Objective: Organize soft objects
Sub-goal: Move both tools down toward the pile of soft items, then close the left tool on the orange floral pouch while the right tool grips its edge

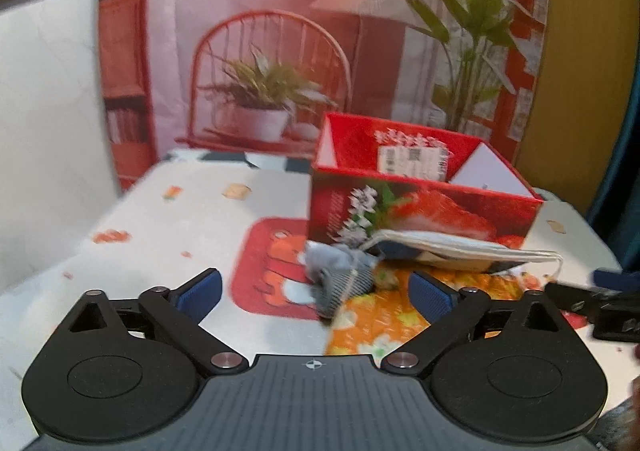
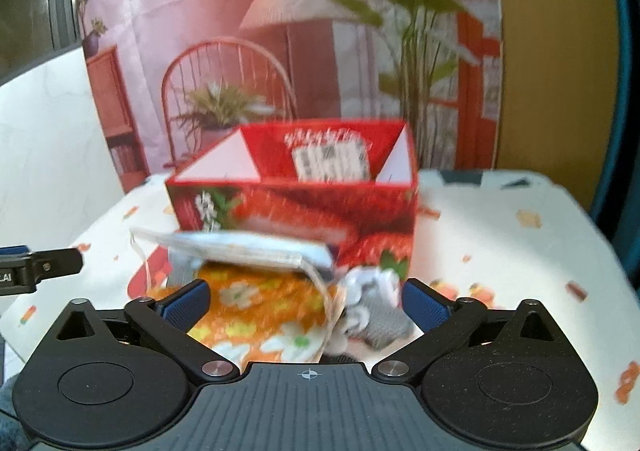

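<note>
A red open box [image 1: 420,207] with a strawberry print stands on the table; it also shows in the right wrist view [image 2: 296,207]. In front of it lie an orange flowered cloth [image 1: 400,315], a grey knitted piece [image 1: 340,275] and a flat grey-white pouch with cords [image 1: 448,247]. In the right wrist view the orange cloth [image 2: 256,311], grey knit [image 2: 376,307] and pouch [image 2: 248,247] lie between my fingers. My left gripper [image 1: 316,291] is open and empty, just short of the pile. My right gripper [image 2: 304,303] is open around the pile.
The table has a white cloth with small food prints [image 1: 180,219] and a red cartoon mat [image 1: 272,267]. A printed room backdrop [image 1: 280,31] stands behind. The right gripper shows at the right edge [image 1: 600,303]; the left one shows at the left edge [image 2: 36,267].
</note>
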